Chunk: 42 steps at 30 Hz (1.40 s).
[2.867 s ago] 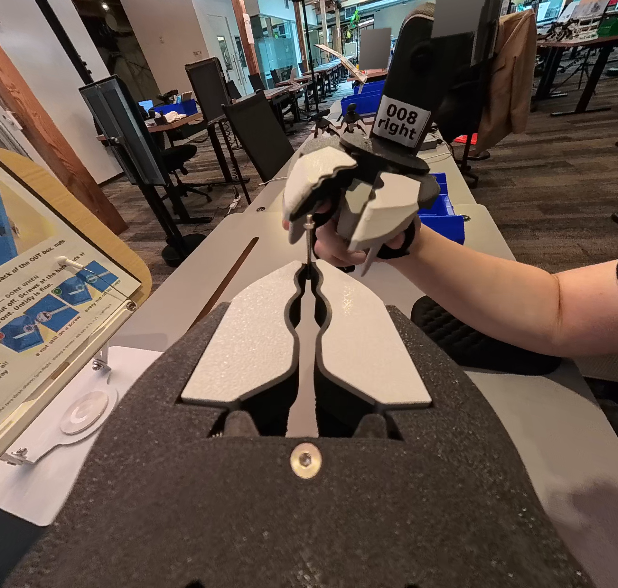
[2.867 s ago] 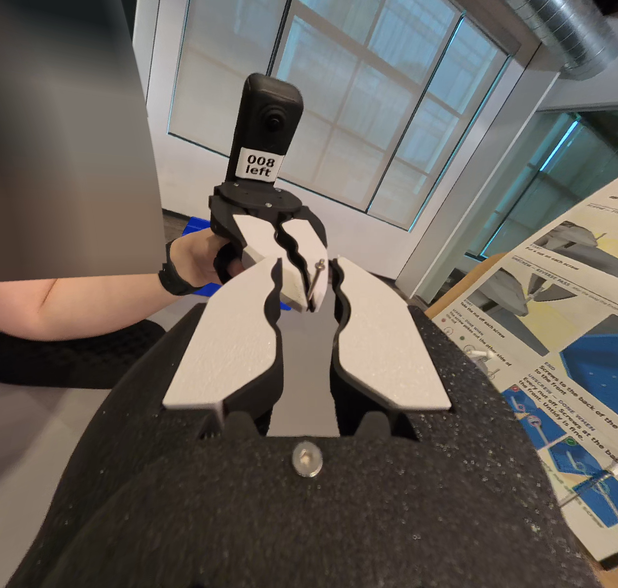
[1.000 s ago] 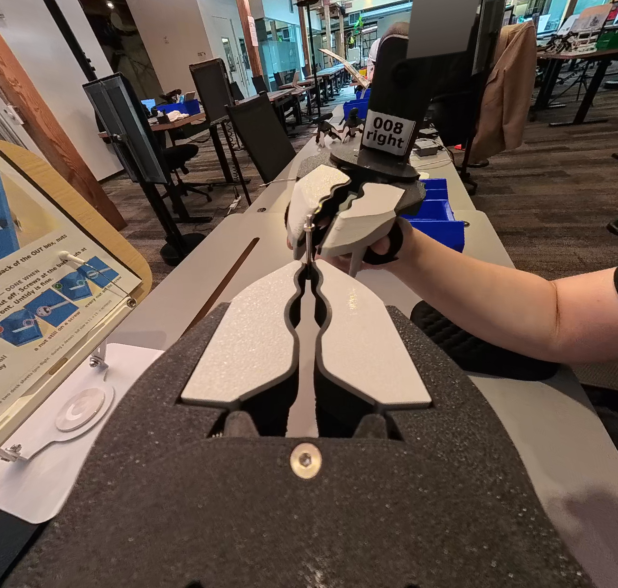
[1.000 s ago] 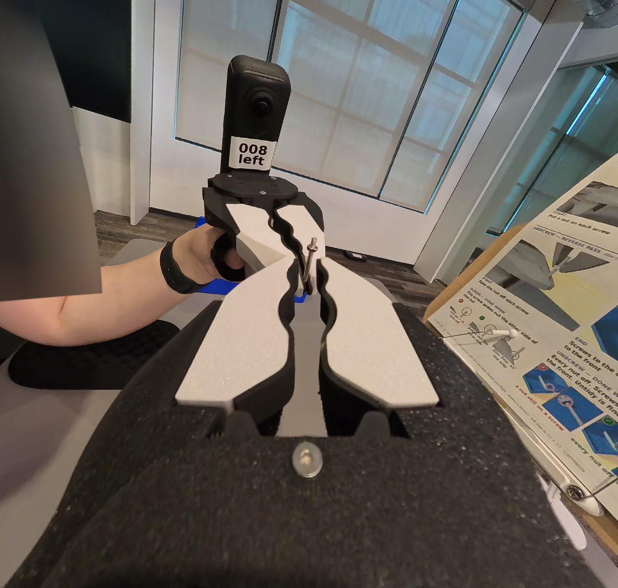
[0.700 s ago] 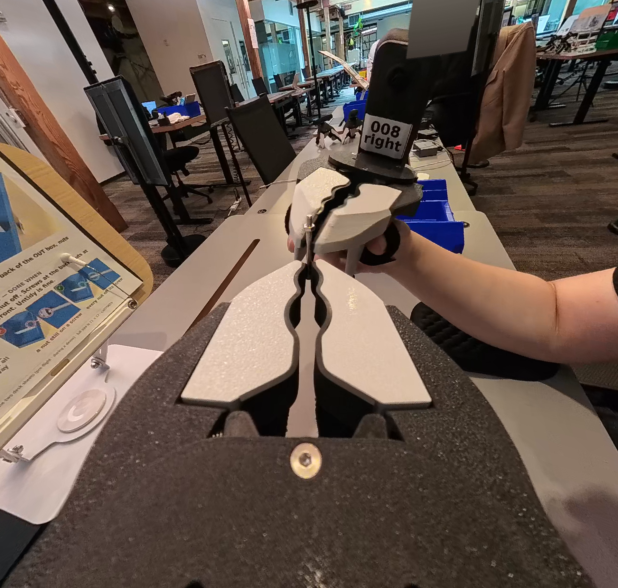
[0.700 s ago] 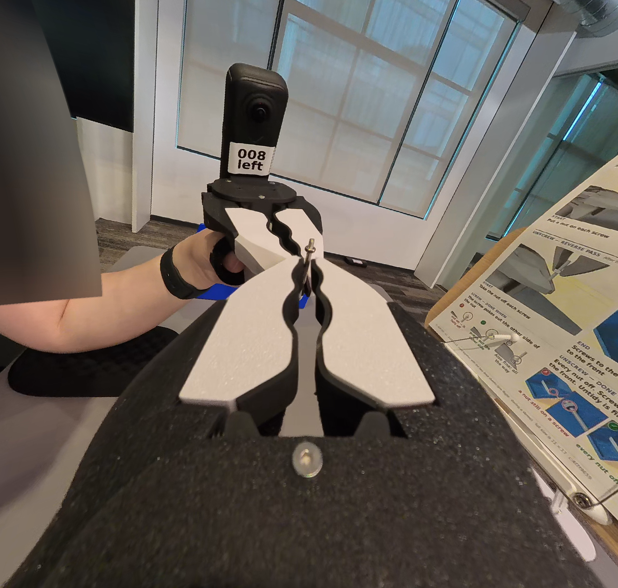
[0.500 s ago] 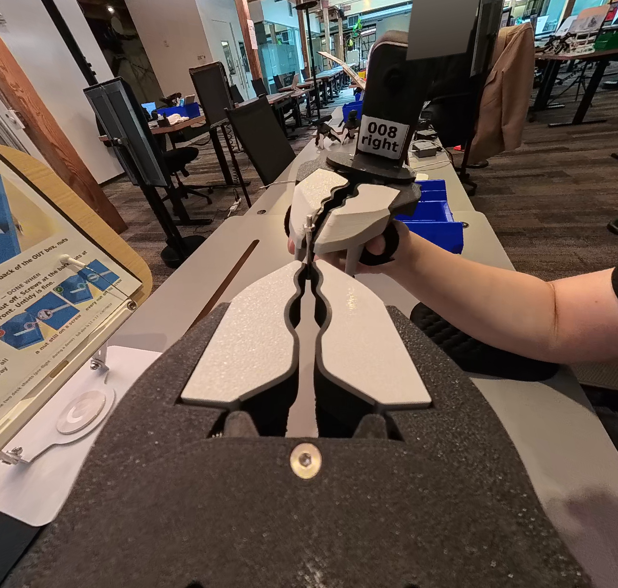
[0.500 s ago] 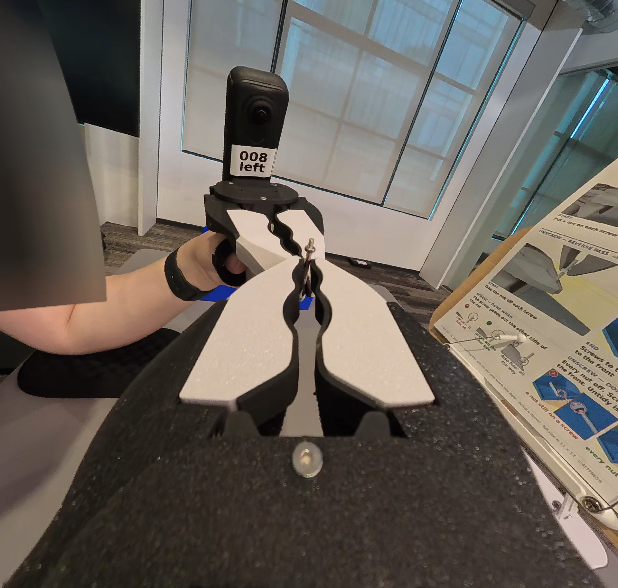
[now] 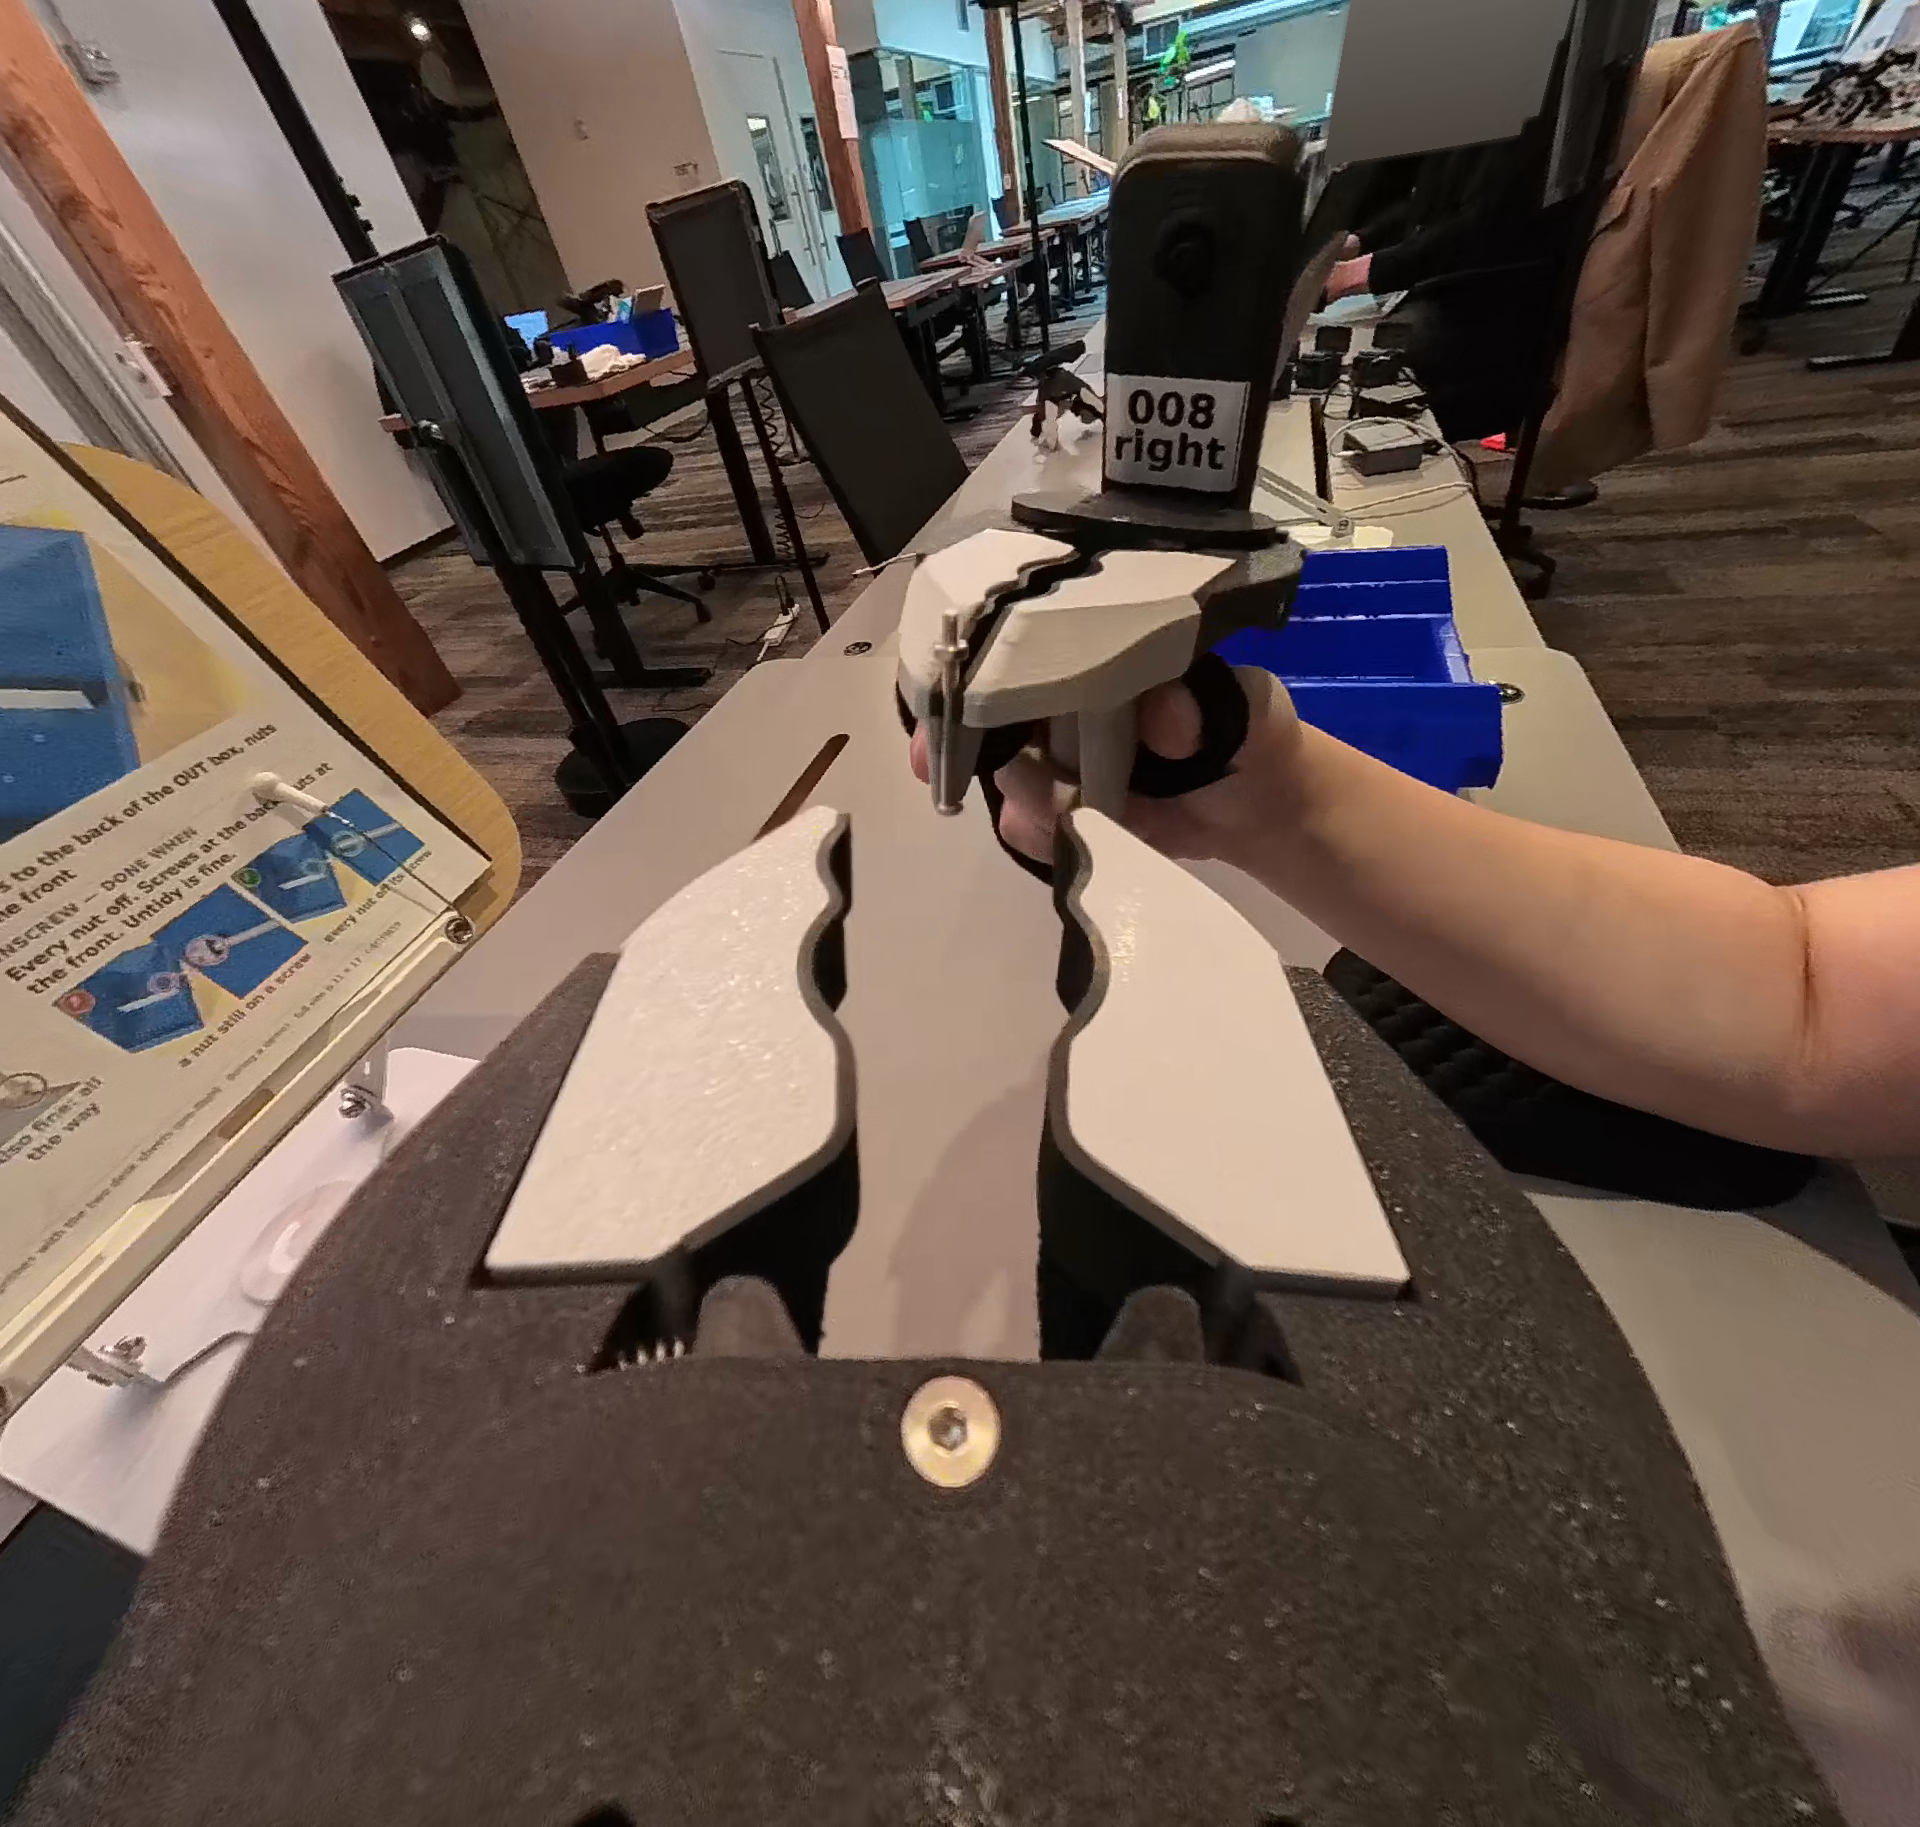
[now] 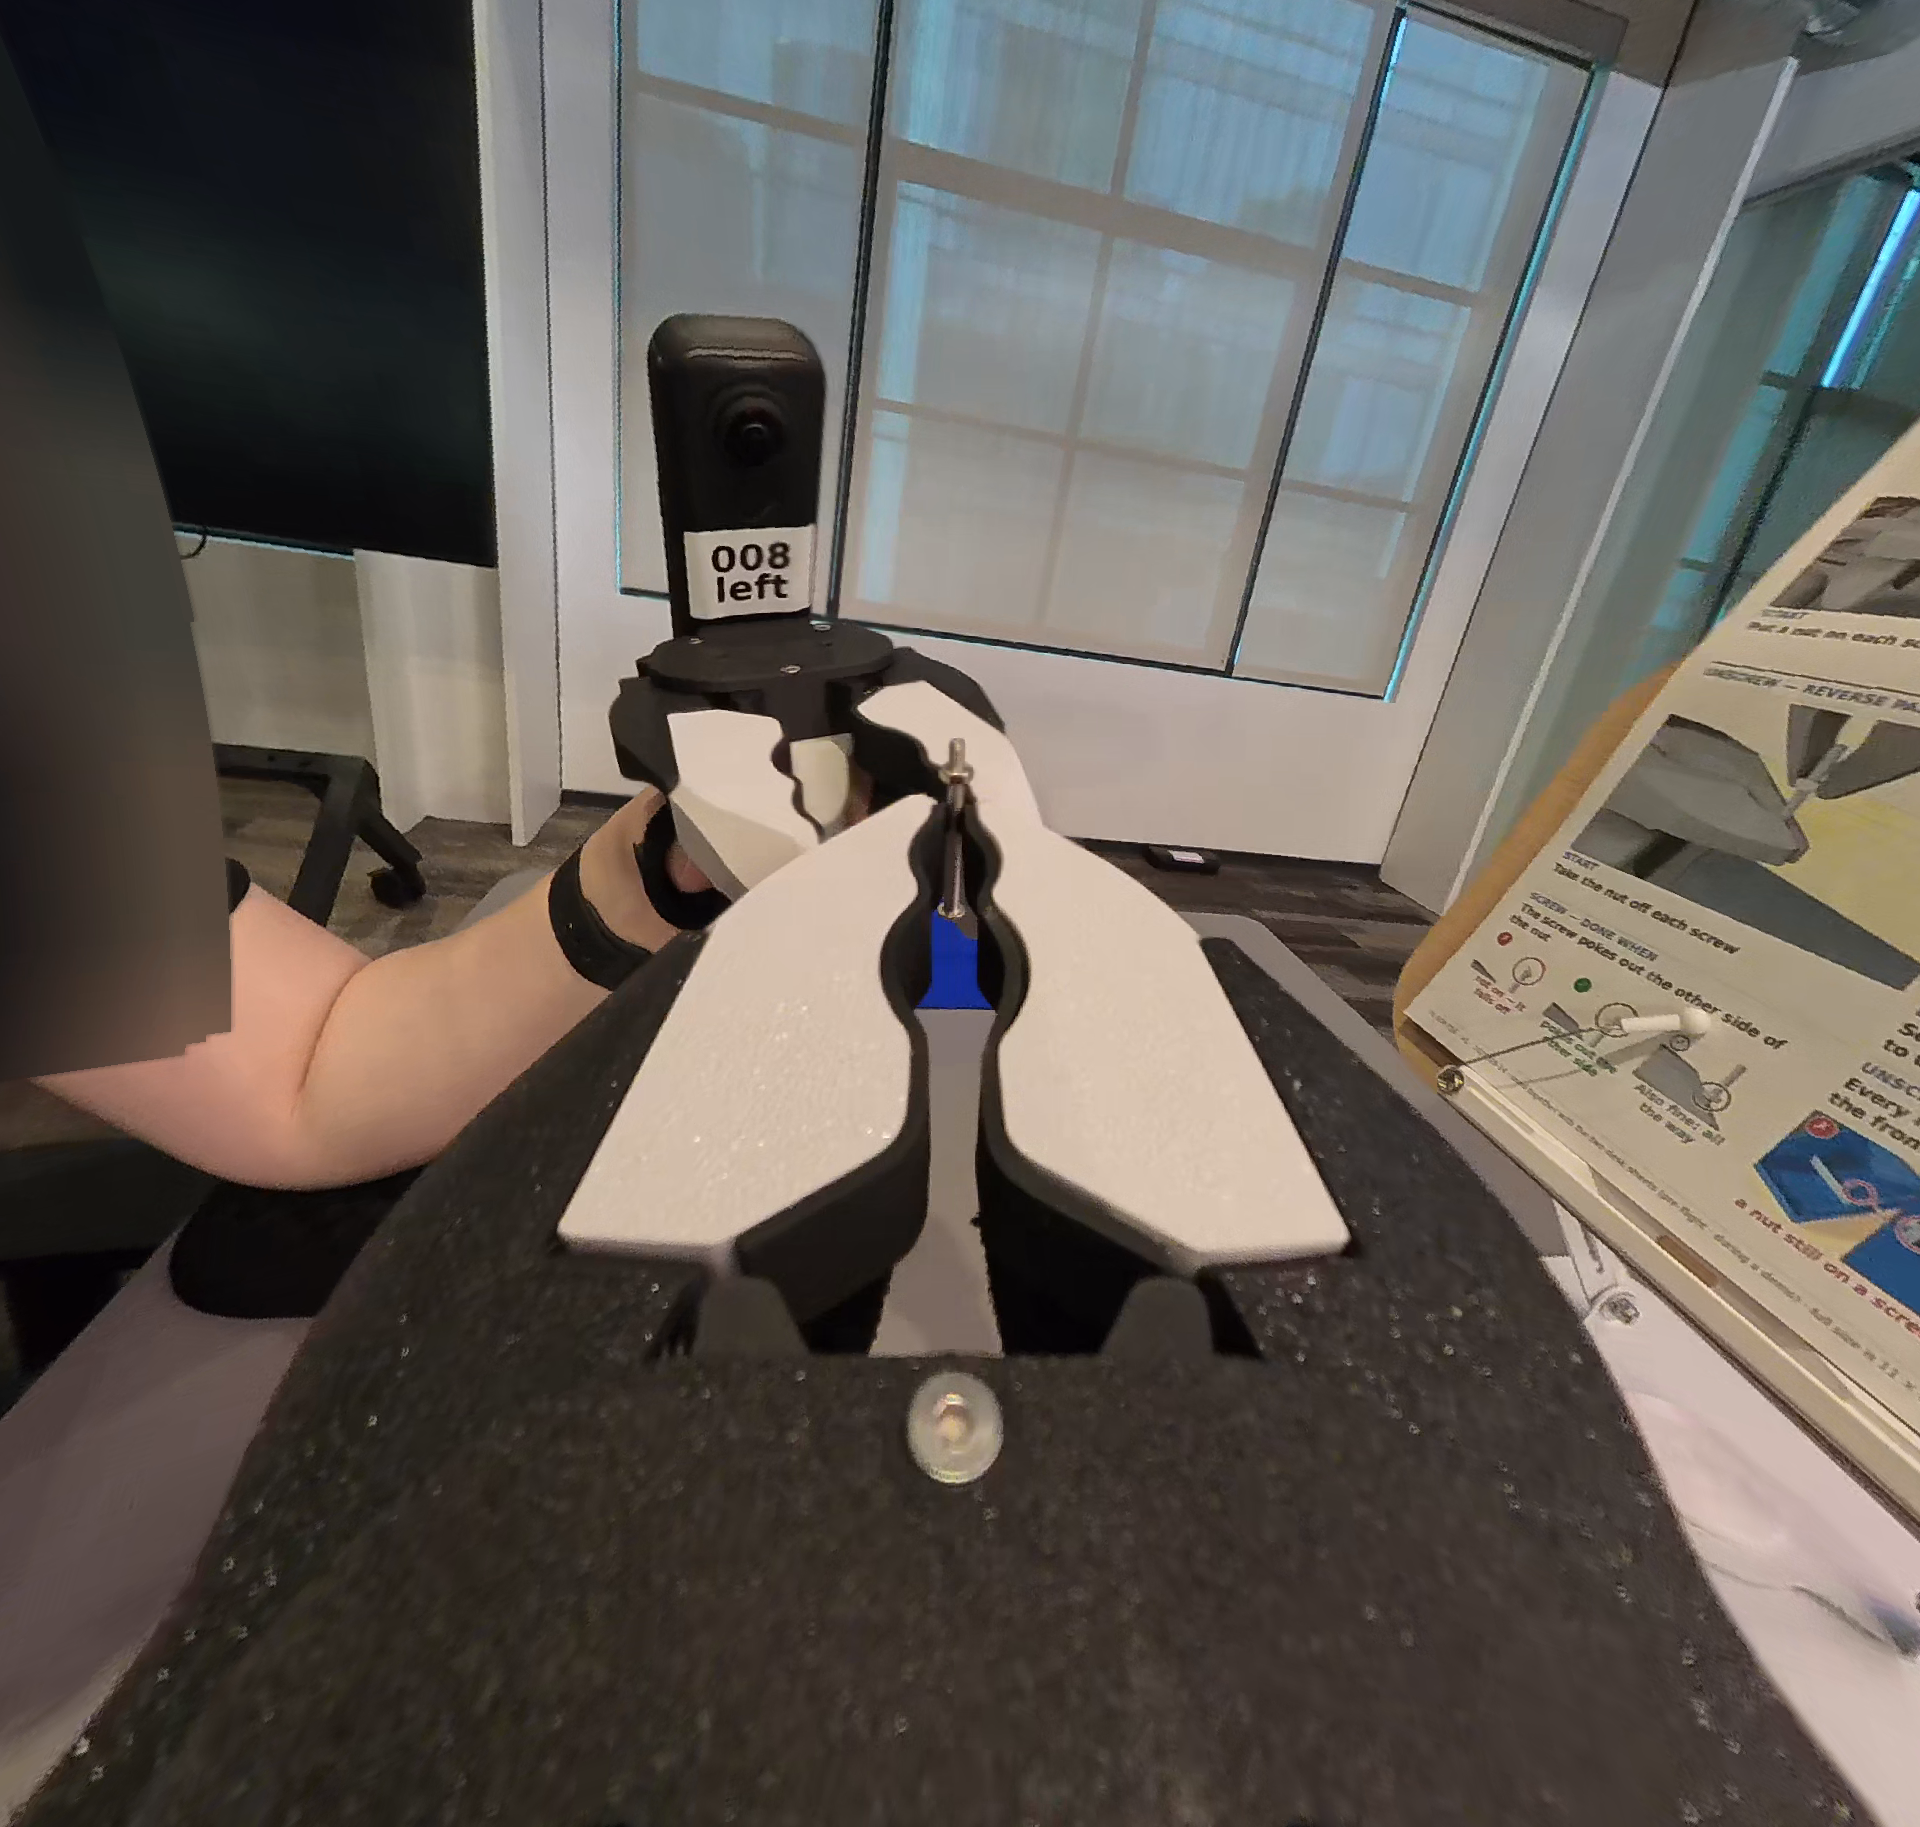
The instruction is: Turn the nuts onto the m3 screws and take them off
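A thin metal m3 screw (image 9: 945, 717) stands upright in the air, with a wider part at its top end. My right gripper (image 10: 951, 821) is shut on the screw (image 10: 954, 842) and holds it above the table; it also shows in the left wrist view (image 9: 940, 681). My left gripper (image 9: 948, 842) is open and empty, its fingertips just below and on either side of the screw's lower end. It faces the right gripper in the right wrist view (image 10: 862, 821). I cannot tell whether a nut sits on the screw.
A blue bin (image 9: 1371, 655) stands on the grey table (image 9: 727, 738) behind the right hand. An instruction board (image 9: 208, 894) leans at the left; it also shows in the right wrist view (image 10: 1714, 946). A black wrist pad (image 9: 1558, 1102) lies under the right forearm. Only a small space, under 4 cm, lies between the two pairs of fingers.
My right gripper closed onto the screw's upper part. My left gripper then opened and let go of the screw, which now hangs in the right gripper alone.
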Motion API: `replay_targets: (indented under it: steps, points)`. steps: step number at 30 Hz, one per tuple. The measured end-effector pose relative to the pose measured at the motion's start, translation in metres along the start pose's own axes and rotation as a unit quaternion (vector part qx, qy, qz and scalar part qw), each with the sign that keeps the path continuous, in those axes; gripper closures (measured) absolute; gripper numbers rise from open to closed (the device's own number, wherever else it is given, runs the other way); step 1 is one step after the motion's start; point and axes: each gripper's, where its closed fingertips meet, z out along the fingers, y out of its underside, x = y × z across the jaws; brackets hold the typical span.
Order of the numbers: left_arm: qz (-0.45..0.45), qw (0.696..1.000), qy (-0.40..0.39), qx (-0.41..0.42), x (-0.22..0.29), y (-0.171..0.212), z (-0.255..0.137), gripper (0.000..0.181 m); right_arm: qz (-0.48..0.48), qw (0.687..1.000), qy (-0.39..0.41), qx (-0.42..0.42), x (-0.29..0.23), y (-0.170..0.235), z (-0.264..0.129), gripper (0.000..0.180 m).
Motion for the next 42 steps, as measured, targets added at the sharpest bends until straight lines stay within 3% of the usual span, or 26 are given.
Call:
replay_targets:
  steps: [5, 11, 18, 25, 32, 37, 42]
  points:
    - [0.0, 1.0, -0.001, -0.005, -0.003, 0.0, -0.009, 0.146, 0.018, 0.999, 0.028, -0.004, 0.011, -0.007, -0.016, 0.178]
    - [-0.006, 1.0, -0.007, -0.003, -0.008, -0.003, -0.019, 0.15, 0.032, 0.989, 0.118, -0.077, 0.029, -0.015, -0.046, 0.177]
    - [-0.009, 1.0, -0.006, -0.009, -0.006, -0.003, -0.021, 0.154, 0.099, 0.952, 0.239, -0.165, 0.053, -0.038, -0.142, 0.177]
    - [-0.024, 0.999, 0.011, -0.028, 0.001, 0.002, -0.014, 0.153, 0.199, 0.856, 0.378, -0.292, 0.053, -0.024, -0.299, 0.177]
    - [-0.03, 0.998, 0.021, -0.048, 0.014, 0.009, 0.003, 0.152, 0.327, 0.724, 0.439, -0.421, 0.033, 0.049, -0.422, 0.177]
    - [-0.047, 0.997, 0.054, -0.037, 0.032, 0.006, 0.019, 0.152, 0.372, 0.636, 0.451, -0.504, 0.039, 0.106, -0.472, 0.177]
    - [-0.048, 0.996, 0.049, -0.053, 0.033, 0.012, 0.03, 0.152, 0.397, 0.591, 0.432, -0.554, 0.05, 0.15, -0.493, 0.177]
